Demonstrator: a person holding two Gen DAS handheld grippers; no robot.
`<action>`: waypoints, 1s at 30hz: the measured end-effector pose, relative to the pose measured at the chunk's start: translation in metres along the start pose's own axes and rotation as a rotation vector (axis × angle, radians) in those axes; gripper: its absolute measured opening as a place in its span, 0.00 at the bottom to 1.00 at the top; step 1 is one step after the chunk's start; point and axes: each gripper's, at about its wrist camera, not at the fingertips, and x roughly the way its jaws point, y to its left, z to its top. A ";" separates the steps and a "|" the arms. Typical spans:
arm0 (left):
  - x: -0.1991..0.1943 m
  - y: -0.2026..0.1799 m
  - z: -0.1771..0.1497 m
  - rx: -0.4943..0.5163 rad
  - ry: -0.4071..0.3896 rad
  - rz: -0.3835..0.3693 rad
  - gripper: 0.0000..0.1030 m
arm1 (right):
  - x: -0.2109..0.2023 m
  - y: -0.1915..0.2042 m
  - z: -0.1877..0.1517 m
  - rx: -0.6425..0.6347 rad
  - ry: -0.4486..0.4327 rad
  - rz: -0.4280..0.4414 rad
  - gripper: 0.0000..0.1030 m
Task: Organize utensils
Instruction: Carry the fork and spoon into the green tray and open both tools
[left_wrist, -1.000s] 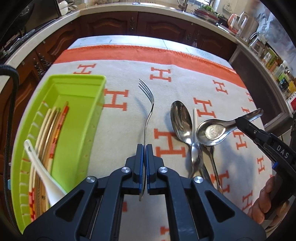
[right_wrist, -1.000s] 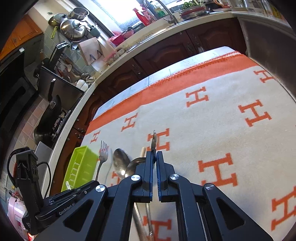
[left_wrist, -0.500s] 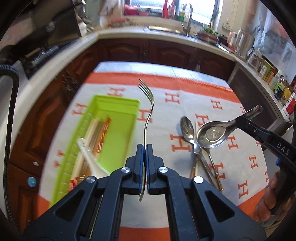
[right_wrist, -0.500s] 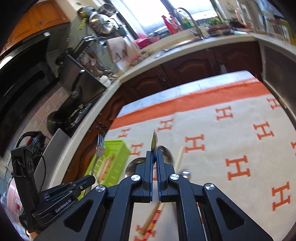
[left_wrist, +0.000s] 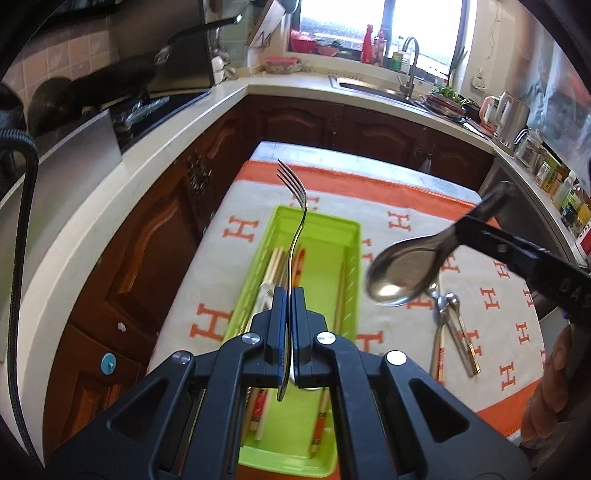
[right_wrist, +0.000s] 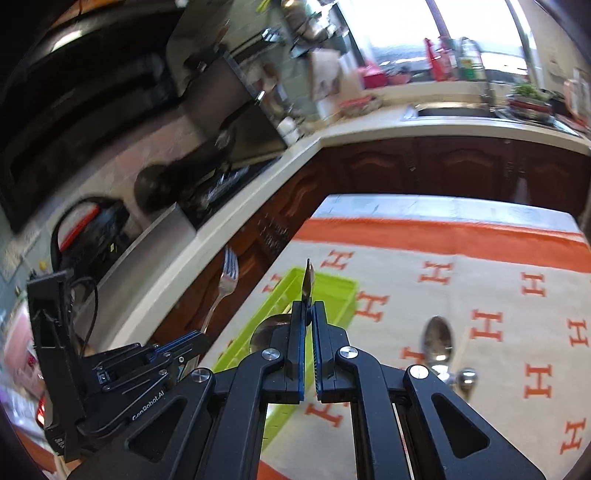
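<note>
The left tool is pinched on a fork, gripping its handle so the tines point up and away. The right tool is likewise clamped on the handle of a broad steel spoon, whose bowl hangs out to the left of the tool. A second ago both utensils were low over the patterned cloth on the table, with the green tray off to the left. Since then both tools have lifted and swung left, so the fork now hangs directly over the tray and the spoon just right of its rim. The tray already holds chopsticks and a white spoon. Two spoons and a loose chopstick remain on the cloth to the right. Both carried pieces look ready to be lowered in, with those leftovers next.
</note>
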 end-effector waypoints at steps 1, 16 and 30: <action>0.004 0.006 -0.004 -0.007 0.011 -0.004 0.00 | 0.009 0.006 -0.002 -0.012 0.019 -0.001 0.03; 0.057 0.033 -0.041 -0.032 0.131 -0.114 0.01 | 0.143 0.019 -0.027 -0.112 0.287 -0.118 0.05; 0.067 0.033 -0.036 -0.068 0.155 -0.146 0.01 | 0.126 0.004 -0.014 -0.070 0.202 -0.111 0.27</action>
